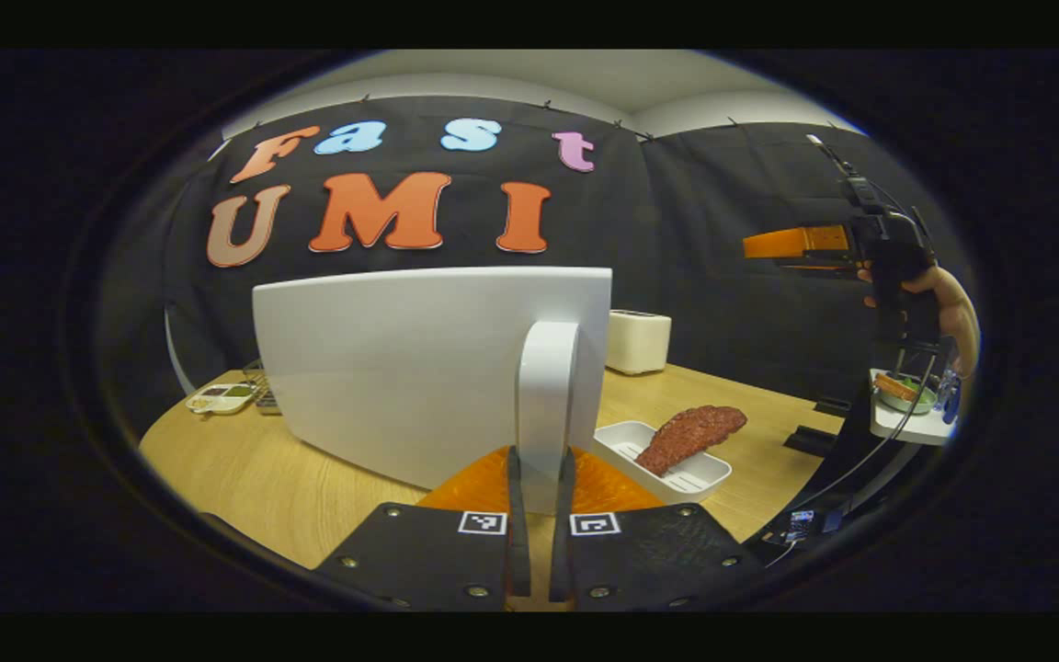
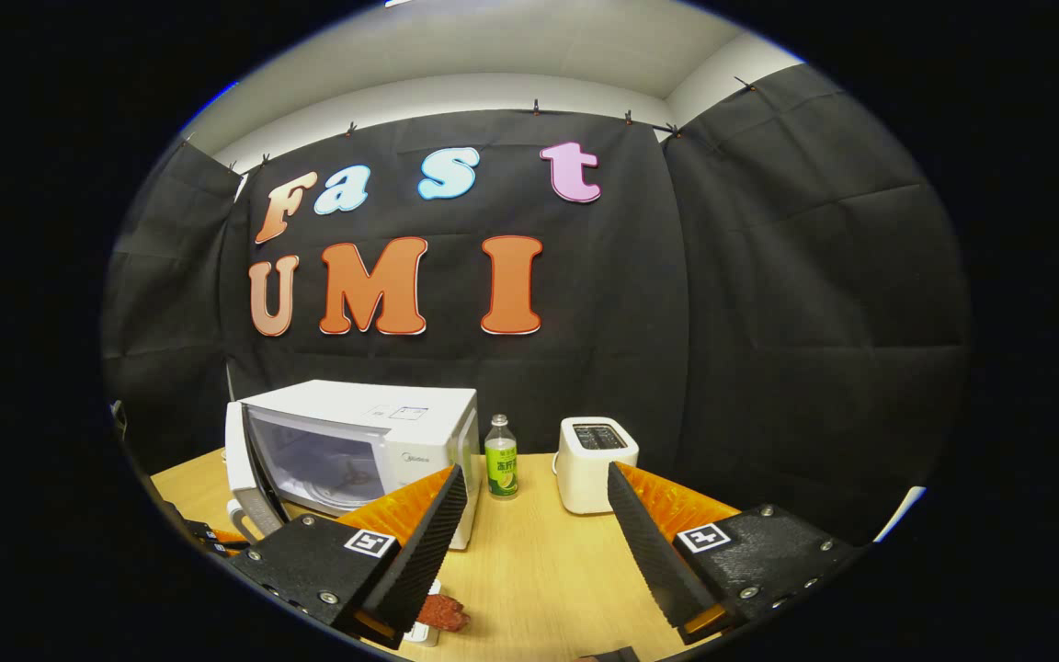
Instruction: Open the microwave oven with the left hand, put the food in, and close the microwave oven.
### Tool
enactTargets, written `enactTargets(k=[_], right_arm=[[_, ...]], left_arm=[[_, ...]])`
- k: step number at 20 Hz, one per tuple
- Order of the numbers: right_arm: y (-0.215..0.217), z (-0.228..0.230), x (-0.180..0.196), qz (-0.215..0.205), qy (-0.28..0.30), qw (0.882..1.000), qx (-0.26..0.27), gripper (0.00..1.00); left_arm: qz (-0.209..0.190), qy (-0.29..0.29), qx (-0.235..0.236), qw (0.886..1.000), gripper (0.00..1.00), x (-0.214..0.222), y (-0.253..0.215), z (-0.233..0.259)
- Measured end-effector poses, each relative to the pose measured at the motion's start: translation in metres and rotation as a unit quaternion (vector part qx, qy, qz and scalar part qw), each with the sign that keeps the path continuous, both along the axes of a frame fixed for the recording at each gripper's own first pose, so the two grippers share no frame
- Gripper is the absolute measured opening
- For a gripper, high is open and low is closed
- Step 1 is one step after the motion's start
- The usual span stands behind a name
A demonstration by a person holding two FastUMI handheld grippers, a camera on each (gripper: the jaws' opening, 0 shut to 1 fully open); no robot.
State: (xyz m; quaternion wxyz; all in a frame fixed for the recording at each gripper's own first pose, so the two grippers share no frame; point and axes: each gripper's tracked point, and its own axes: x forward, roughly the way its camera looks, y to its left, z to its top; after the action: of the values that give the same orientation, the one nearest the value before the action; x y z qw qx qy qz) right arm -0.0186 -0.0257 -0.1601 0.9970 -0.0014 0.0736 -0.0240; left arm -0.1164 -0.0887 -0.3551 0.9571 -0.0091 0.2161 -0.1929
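The white microwave stands on the wooden table with its door swung partly open. My left gripper is shut on the door's white upright handle, one finger on each side. A reddish-brown piece of meat lies on a white tray just right of the door; the meat also peeks out under my right gripper. My right gripper hangs open and empty above the table, facing the microwave. That same gripper appears high at the right, held by a hand.
A white toaster and a small green-labelled bottle stand right of the microwave. A small dish with sauces sits at the table's far left. A white side stand with a bowl is off the table's right edge.
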Motion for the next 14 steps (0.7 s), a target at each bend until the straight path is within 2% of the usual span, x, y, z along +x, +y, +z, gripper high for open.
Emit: enactTargets(k=[6,7,8,13,14], right_arm=[[0.047,-0.014,-0.005,0.034,0.009,0.999,0.001,0.96],[0.053,-0.017,-0.005,0.038,0.013,0.999,0.004,0.96],[0.059,-0.020,-0.006,0.042,0.016,0.999,0.008,0.96],[0.079,-0.029,-0.010,0.050,0.021,0.998,0.012,0.96],[0.082,-0.031,-0.010,0.051,0.022,0.998,0.011,0.96]], left_arm=[[0.049,-0.005,0.022,0.999,0.10,-0.044,0.066,0.015],[0.060,-0.006,0.025,0.998,0.03,-0.051,0.080,0.018],[0.075,-0.003,0.029,0.997,0.09,-0.057,0.094,0.021],[0.175,-0.032,0.100,0.979,0.18,-0.095,0.188,0.045],[0.188,-0.033,0.109,0.975,0.35,-0.104,0.203,0.048]])
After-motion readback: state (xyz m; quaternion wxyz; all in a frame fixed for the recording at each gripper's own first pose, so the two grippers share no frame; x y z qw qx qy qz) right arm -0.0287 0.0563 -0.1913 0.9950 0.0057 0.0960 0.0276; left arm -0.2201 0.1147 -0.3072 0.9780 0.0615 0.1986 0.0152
